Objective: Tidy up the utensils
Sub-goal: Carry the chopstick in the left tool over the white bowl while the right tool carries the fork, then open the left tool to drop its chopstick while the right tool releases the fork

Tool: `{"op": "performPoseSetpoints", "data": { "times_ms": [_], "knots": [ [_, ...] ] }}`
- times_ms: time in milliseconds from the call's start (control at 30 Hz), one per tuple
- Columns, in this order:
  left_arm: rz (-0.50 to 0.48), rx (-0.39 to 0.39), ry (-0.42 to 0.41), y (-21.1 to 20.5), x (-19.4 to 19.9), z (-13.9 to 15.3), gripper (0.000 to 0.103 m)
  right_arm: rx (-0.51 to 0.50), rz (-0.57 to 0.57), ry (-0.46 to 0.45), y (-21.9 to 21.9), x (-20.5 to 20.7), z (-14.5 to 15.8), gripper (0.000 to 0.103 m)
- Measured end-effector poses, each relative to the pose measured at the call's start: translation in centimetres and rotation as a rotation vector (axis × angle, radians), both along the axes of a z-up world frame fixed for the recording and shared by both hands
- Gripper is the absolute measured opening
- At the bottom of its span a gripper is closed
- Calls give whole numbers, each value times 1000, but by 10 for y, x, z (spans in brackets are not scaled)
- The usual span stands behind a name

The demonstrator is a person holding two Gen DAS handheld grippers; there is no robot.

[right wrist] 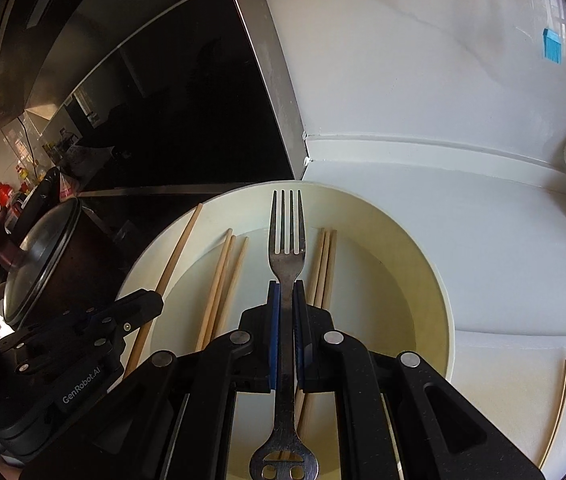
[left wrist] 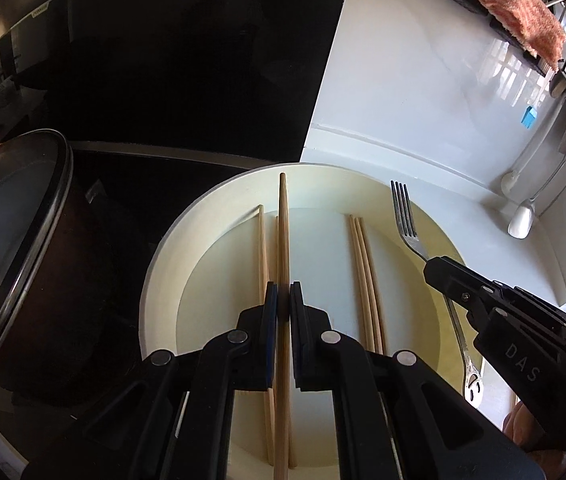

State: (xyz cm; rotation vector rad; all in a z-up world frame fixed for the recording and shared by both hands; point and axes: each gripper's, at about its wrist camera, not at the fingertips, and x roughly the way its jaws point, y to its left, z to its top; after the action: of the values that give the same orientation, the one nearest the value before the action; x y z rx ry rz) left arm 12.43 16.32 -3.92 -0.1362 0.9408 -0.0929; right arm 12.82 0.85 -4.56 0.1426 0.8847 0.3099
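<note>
the left gripper [left wrist: 284, 306] is clamped on a single wooden chopstick [left wrist: 283, 240] above the cream plate [left wrist: 163, 264], where more chopsticks [left wrist: 365, 276] lie flat. the right gripper [right wrist: 287, 308] pinches the metal fork [right wrist: 287, 240] by its neck, tines pointing away over the same plate, with a lidded dark pot [right wrist: 43, 264] just to the left

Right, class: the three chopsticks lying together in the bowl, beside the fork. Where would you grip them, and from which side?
Grip the three chopsticks around mid-length, coming from above with the fingers straddling the bundle across its width. They lie flat, parallel and touching on the floor of the bowl, so one closing should catch all three. The right claw is shut on the fork, the left claw on a chopstick, so neither is free.
</note>
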Motion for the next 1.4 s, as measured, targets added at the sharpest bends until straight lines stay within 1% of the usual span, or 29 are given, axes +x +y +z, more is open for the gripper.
{"op": "performPoseSetpoints", "data": {
  "times_ms": [67,167,300,733,833,967,1067,1200,1267,1300,1333,1400],
  "knots": [
    [11,-10,14,2,3,-5,7,3,5,22,-1,6,-5,6],
    [13,-5,45,1,7,-14,7,25,12,73,-2,14,-16,6],
    [11,-9,84,0,10,-25,7,17,21,120,0,22,-27,6],
    [8,10,141,-8,25,-42,7,-5,8,244,6,39,-54,6],
    [5,6,164,-10,30,-47,7,-13,1,263,5,41,-57,6],
    [3,13,172,-14,34,-51,8,-15,-5,282,5,44,-61,7],
    [-1,6,202,-14,37,-56,9,-16,-7,297,5,47,-63,7],
    [-3,-23,230,-12,38,-63,14,-24,-5,296,6,47,-62,7],
    [-8,-30,234,-13,37,-63,17,-41,-5,294,6,47,-62,12],
    [-11,-39,235,-13,37,-63,21,-41,-7,292,5,46,-61,23],
    [-15,-52,236,-12,36,-62,23,-37,-8,283,4,45,-60,30],
    [-23,-74,234,-12,33,-60,36,-41,-11,260,2,42,-55,31]
  ]
}}
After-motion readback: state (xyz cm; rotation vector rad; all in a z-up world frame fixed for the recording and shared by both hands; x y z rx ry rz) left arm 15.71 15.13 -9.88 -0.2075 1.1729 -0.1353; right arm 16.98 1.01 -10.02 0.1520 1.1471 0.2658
